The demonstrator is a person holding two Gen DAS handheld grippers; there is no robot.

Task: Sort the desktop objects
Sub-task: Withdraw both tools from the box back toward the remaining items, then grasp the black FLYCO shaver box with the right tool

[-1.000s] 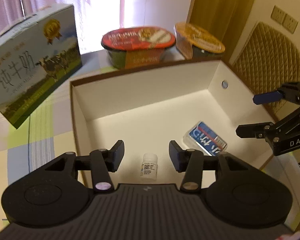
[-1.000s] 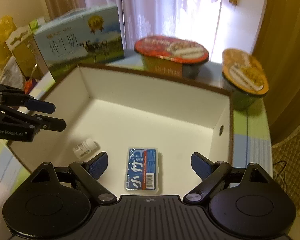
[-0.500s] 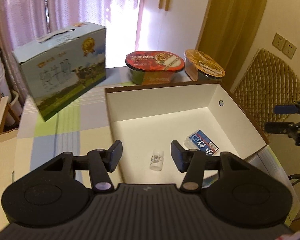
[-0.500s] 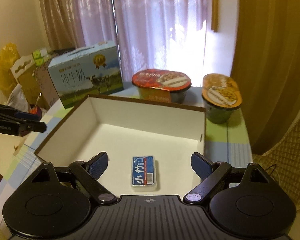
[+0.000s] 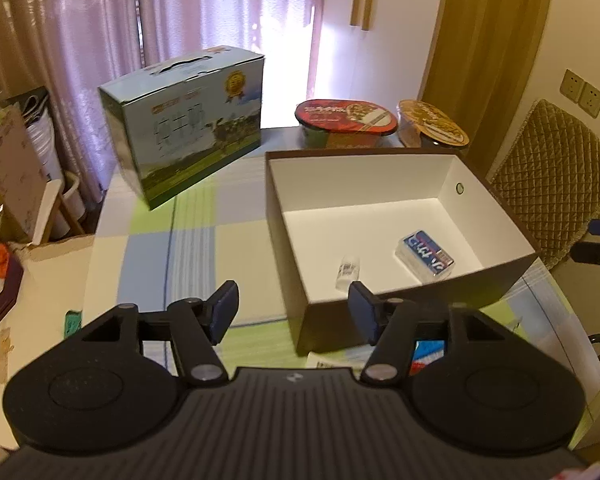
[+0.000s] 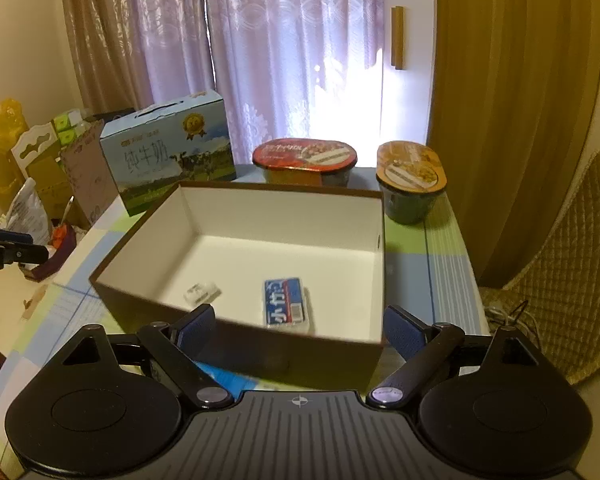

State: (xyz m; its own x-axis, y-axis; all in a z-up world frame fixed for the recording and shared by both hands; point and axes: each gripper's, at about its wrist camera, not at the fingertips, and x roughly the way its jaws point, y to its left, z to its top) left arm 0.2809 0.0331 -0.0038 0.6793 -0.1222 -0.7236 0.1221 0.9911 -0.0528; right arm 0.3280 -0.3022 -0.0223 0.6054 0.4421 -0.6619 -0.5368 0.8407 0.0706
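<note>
An open brown box with a white inside (image 5: 380, 196) (image 6: 260, 216) stands on the table. On its floor lie a small white bottle (image 5: 348, 271) (image 6: 202, 292) on its side and a blue card pack (image 5: 425, 254) (image 6: 287, 307). My left gripper (image 5: 294, 312) hovers open and empty, near the box's front left corner and above the table. The right gripper (image 6: 298, 330) is open too, holding nothing, just short of the box's near wall. Each gripper's tips show at the edge of the other view.
A blue milk carton (image 5: 188, 128) (image 6: 172, 160) stands left of the box. Two instant noodle bowls, red-lidded (image 5: 346, 122) (image 6: 304, 160) and orange-lidded (image 5: 432, 128) (image 6: 411, 184), sit behind it. A quilted chair (image 5: 552, 184) is at the right. Papers lie under the box's near edge.
Both grippers have pulled back and up, away from the box. The bottle and the card pack lie inside as before, now farther from the fingers.
</note>
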